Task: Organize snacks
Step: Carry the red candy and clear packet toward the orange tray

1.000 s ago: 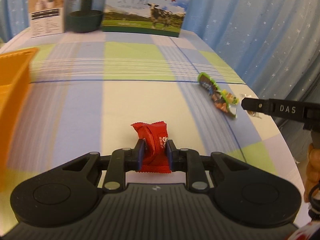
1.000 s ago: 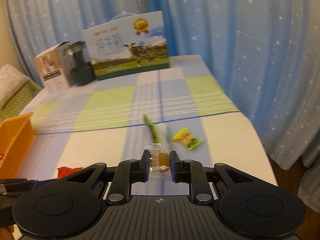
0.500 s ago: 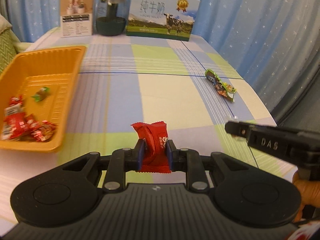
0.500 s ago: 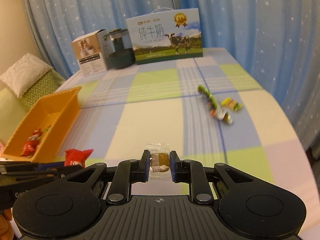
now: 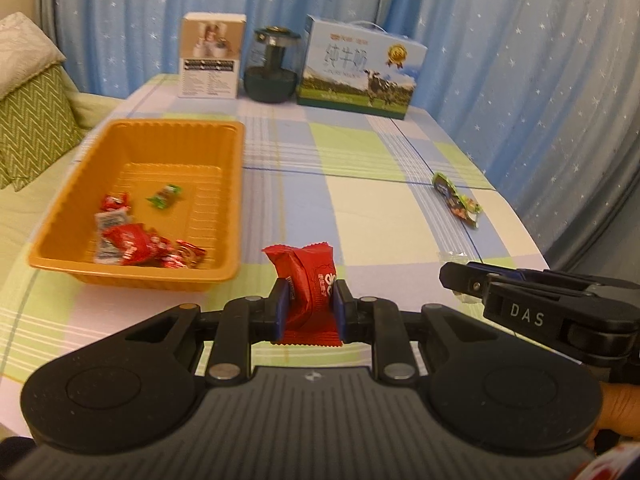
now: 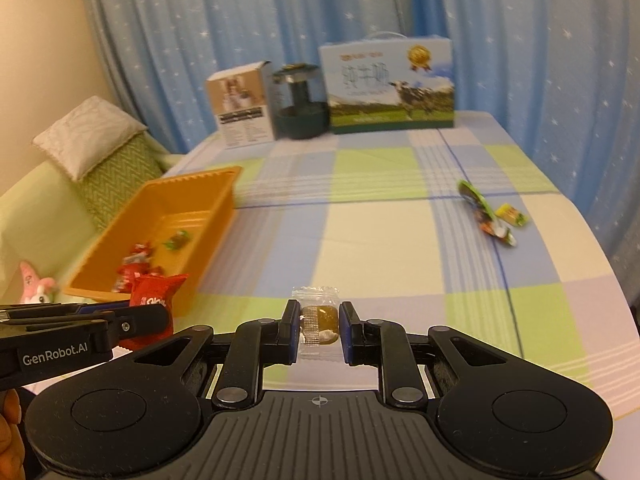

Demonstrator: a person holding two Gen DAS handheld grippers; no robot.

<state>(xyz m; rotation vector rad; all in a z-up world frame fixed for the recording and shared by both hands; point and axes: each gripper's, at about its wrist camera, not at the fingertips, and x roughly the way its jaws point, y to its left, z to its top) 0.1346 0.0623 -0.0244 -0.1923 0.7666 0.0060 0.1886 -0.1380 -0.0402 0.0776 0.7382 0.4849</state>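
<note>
Red snack pack (image 5: 308, 280) pinched in L gripper (image 5: 308, 308), clear-wrapped candy (image 6: 319, 322) clamped in R gripper (image 6: 320, 332), tray (image 5: 224, 160) snacks blurred

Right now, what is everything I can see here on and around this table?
Tray: one, orange, table's left side.
Wrapped snacks in tray: several red, one green.
Loose snacks: small green and yellow cluster, table's right side.
Milk box: one, blue, far edge.
Jar: one, dark green, beside it.
Small box: one, white, far left.
Cushion: green, left of table.
Plush toy: pink, lower left.
Curtain: blue, starred, behind.
Left gripper: black, clamping red snack.
Right gripper: black, clamping clear-wrapped snack.
</note>
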